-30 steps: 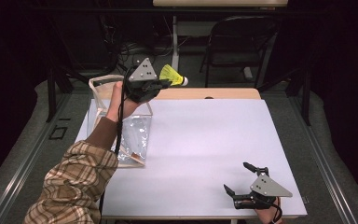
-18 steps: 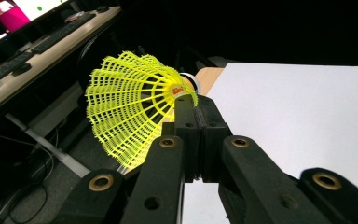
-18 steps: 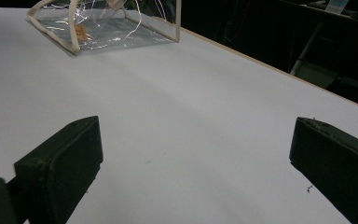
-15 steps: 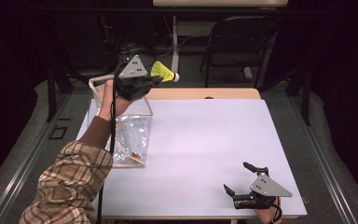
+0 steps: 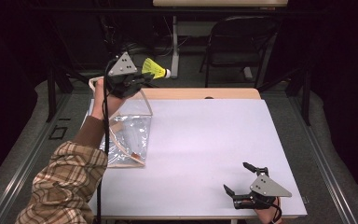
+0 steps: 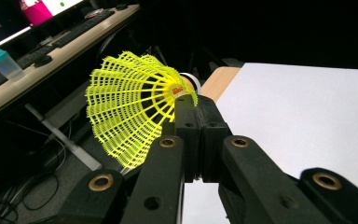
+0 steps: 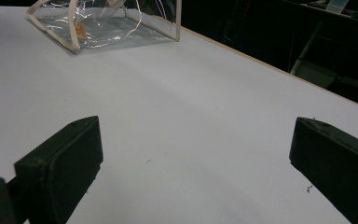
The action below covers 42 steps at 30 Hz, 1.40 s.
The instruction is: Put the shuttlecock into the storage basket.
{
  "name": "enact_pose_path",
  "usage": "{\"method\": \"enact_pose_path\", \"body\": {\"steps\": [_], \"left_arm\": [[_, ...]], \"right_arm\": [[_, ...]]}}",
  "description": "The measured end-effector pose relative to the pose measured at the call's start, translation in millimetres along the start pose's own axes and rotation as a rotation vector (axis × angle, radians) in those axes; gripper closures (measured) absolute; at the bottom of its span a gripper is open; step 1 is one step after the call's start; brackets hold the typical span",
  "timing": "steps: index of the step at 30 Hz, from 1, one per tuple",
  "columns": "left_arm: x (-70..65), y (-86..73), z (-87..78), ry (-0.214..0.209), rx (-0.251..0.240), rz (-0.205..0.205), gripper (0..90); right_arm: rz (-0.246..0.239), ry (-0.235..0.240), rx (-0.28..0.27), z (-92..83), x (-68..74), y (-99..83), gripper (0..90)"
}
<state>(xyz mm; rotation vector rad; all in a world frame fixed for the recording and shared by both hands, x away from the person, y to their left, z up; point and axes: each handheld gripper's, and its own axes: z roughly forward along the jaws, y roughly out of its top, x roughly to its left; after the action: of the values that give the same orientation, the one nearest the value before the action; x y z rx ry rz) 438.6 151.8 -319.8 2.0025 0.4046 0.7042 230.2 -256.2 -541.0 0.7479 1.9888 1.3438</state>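
Left gripper (image 5: pixel 137 80) raised above the table's (image 5: pixel 205 140) far-left corner, jaws clamped on a yellow shuttlecock (image 5: pixel 154 69) at its skirt, over the clear pouch (image 5: pixel 128 135). Right gripper (image 5: pixel 242 179) rests near the front-right edge, jaws spread wide, nothing between its 2 pads.

Dim room w/ dark surroundings. White table (image 5: pixel 214 154) is edged in wood at far side. Black folding chair (image 5: pixel 235 46) & desk leg (image 5: pixel 174 44) are seen behind; grey floor (image 5: pixel 42 121).
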Motion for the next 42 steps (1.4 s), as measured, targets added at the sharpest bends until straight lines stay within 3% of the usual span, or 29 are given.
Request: {"method": "enact_pose_path", "body": {"steps": [24,42], "left_arm": [[18.2,-18.2,-18.6,0.059,-0.014,-0.068,89.5],[28.8,-26.4,-34.9,0.117,-0.017,-0.087,89.5]], "right_arm": [[-0.002,0.000,0.002,0.3,-0.2,-0.2,2.2],[-0.001,0.000,0.005,0.3,0.0,-0.2,2.3]]}}
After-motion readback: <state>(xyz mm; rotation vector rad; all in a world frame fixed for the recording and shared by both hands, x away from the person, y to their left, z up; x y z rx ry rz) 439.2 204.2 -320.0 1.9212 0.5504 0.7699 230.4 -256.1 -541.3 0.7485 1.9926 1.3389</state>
